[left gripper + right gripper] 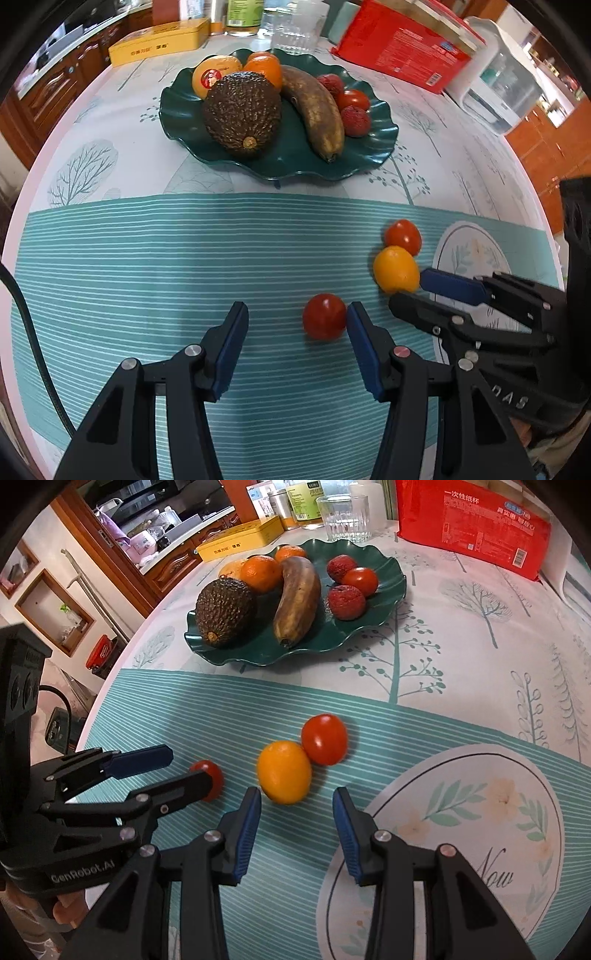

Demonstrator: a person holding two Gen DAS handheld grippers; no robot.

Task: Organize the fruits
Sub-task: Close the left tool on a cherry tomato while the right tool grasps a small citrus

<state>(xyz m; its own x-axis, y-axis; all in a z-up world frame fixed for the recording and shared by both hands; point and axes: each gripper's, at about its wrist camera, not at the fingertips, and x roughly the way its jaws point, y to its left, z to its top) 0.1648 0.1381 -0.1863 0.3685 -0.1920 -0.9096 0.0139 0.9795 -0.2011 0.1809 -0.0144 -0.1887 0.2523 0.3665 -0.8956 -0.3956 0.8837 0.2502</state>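
Note:
A dark green wavy plate (295,162) (258,653) holds an avocado (242,114), a brown banana (317,114), oranges, lychees and a cherry tomato. Three fruits lie loose on the striped cloth: a red cherry tomato (324,316) (212,779), a yellow-orange kumquat (395,268) (284,771) and another red tomato (403,236) (324,744). My left gripper (297,315) (181,764) is open, its right pad touching the first tomato. My right gripper (297,801) (406,286) is open just before the kumquat.
At the table's far edge stand a yellow tin (159,42), a clear glass (347,517), bottles and a red packet (469,524). A white appliance (495,88) sits at the right. The table's rim curves round at left and right.

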